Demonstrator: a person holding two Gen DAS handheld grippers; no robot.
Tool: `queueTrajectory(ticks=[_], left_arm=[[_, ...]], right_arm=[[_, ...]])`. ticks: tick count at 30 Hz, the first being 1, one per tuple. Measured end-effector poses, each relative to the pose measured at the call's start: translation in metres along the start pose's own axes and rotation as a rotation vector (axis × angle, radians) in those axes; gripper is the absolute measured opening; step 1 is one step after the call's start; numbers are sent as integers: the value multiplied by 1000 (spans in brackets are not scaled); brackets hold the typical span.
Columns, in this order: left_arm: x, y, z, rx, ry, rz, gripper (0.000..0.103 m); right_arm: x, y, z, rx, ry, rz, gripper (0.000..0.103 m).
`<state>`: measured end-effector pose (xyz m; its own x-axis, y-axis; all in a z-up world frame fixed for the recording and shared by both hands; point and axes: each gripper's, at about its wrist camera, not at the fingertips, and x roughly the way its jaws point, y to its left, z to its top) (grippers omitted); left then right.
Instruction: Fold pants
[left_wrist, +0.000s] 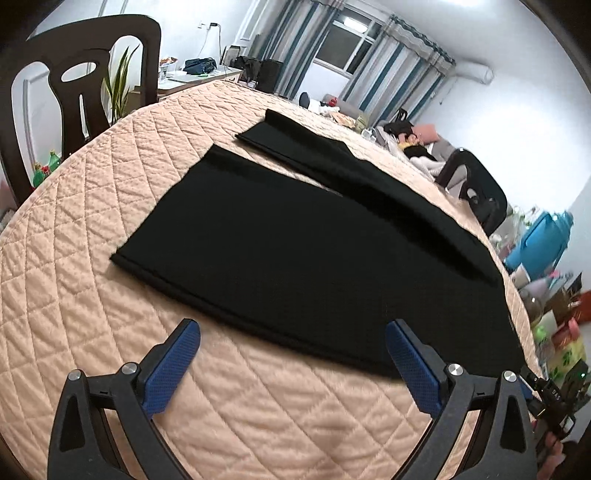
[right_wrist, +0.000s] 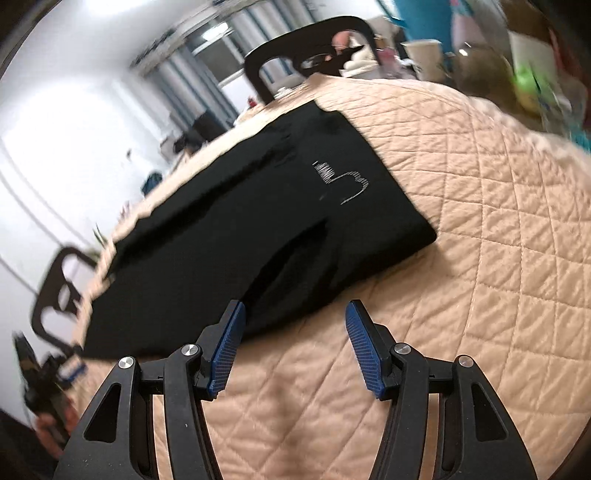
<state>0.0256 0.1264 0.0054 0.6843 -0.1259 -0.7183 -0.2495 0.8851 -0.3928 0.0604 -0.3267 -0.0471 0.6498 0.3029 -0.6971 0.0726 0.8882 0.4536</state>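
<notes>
**Both grippers empty, pants spread flat and not yet folded**

My left hand-held gripper (left_wrist: 291, 354) hangs over the quilted counter (left_wrist: 74, 295) with its blue pads (left_wrist: 173, 365) wide apart and nothing between them. The near hem edge of the pants (left_wrist: 295, 258) lies just beyond the fingertips, toward 12 o'clock. My right hand-held gripper (right_wrist: 293, 339) is likewise spread and empty; its left pad sits right at the edge of the cloth, though I cannot tell whether it touches.

The pants lie flat on the counter, the two legs splayed apart in a V, one leg (left_wrist: 317, 155) running off toward 1 o'clock in the left view. In the right view the waist end carries a small white embroidered mark (right_wrist: 341, 181) at about 12 o'clock.

I judge no fold is made yet; the first step is to bring one leg over the other. The risks as I see them: black cloth on a soft quilt gives little edge contrast, so I may pinch the quilted cover along with the fabric and drag it. Catching only the top layer would leave the under layer behind and wrinkle the fold. The right view is blurred, so my aim there is uncertain.

Around the counter stand dark chairs (left_wrist: 85, 74), one more at 2 o'clock (left_wrist: 476, 192), and a clutter of bottles and boxes (left_wrist: 554, 317) off the counter's right rim. None lies on the cloth, but a wide sweep of the far leg could brush that clutter.
</notes>
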Motion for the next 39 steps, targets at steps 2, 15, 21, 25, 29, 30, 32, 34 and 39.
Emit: queueTrajectory(ticks=[2,15,21,25,29,30,32,34,39], left_arm=[[3,0,5,-7,-7,3,101],[12,13,23,-29,-86,137,34],[9,33,27,-90,-73,105,5],[-9,30,21,-60,-98,92,4],[-43,29,9,-39,-135,53,4],[-50,29,4,-34,-138,47,4],[-65,32,-9,-22,-136,38,5],[-76,36,-23,-17,-120,36,4],[-94,46,-58,-27,-77,38,5]], right_arm=[[2,-4,6,37,-12,16,57],[11,-14,26,113,-105,-29,30],[4,-17,26,107,-118,-23,16],[-10,-16,25,98,-124,3,14],[-26,-20,17,102,-108,17,14],[-33,-21,13,102,-102,18,14],[-45,-23,8,98,-92,21,14],[-58,-26,1,97,-83,15,14],[-86,-46,-21,123,-55,-36,14]])
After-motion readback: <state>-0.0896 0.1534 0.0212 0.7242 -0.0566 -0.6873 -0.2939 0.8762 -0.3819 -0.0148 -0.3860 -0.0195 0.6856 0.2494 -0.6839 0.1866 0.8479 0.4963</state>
